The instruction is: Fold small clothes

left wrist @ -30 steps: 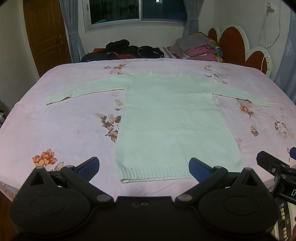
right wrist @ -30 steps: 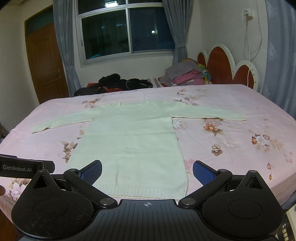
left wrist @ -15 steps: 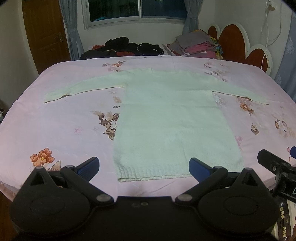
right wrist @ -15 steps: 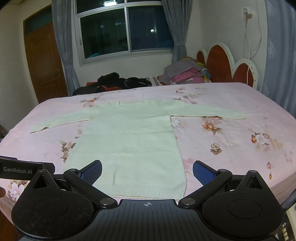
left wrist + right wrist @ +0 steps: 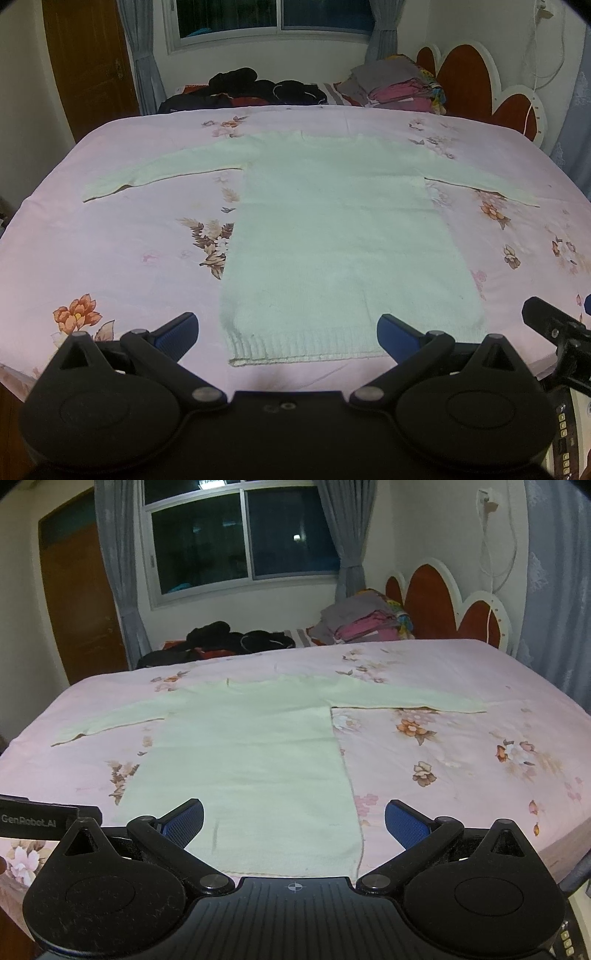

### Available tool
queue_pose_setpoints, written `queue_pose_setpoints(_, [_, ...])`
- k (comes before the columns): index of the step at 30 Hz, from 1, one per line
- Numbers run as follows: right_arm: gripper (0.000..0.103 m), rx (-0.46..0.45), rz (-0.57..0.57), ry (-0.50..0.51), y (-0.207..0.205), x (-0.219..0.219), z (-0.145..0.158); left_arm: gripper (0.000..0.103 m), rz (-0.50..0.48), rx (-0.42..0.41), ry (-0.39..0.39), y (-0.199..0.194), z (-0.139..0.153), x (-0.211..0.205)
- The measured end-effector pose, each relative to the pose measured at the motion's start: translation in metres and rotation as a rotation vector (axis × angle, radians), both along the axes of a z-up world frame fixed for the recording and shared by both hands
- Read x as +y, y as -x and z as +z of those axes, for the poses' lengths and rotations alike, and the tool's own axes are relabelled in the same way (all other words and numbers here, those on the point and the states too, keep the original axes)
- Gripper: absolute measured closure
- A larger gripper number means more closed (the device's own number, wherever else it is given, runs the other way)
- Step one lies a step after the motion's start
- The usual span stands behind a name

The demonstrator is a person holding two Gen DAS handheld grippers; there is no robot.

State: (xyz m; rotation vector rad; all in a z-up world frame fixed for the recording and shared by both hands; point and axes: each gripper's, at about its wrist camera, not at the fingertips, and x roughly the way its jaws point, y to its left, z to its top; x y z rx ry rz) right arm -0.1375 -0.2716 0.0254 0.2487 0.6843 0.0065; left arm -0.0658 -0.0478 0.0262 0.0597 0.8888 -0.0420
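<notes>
A pale green long-sleeved knit sweater (image 5: 332,229) (image 5: 255,753) lies flat on the pink flowered bed sheet (image 5: 110,251), both sleeves spread sideways and the ribbed hem toward me. My left gripper (image 5: 288,328) hovers open over the hem's near edge, nothing between its blue pads. My right gripper (image 5: 293,819) is open too, above the hem's right corner, empty. In the left wrist view the right gripper's body (image 5: 557,328) shows at the right edge.
Dark clothes (image 5: 251,88) and a stack of folded clothes (image 5: 399,86) lie at the far side of the bed. A red and white headboard (image 5: 443,602) stands at the right. A wooden door (image 5: 81,602) and curtained window are behind.
Both views have shifted slightly: the sweater sits a little lower and nearer in frame, so both grippers have tilted or drawn in a bit. Jaws stay open.
</notes>
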Motion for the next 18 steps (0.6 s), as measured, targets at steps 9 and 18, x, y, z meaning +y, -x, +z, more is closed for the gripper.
queue_pose_setpoints(9, [0.000,0.010,-0.024,0.013,-0.017,-0.011,-0.006,0.000,0.008,0.001,-0.007,-0.021,-0.003,-0.002])
queue_pose_setpoints(18, [0.000,0.014,-0.061,0.028,-0.051,-0.025,-0.013,0.000,0.017,0.004,0.000,-0.056,-0.010,-0.002])
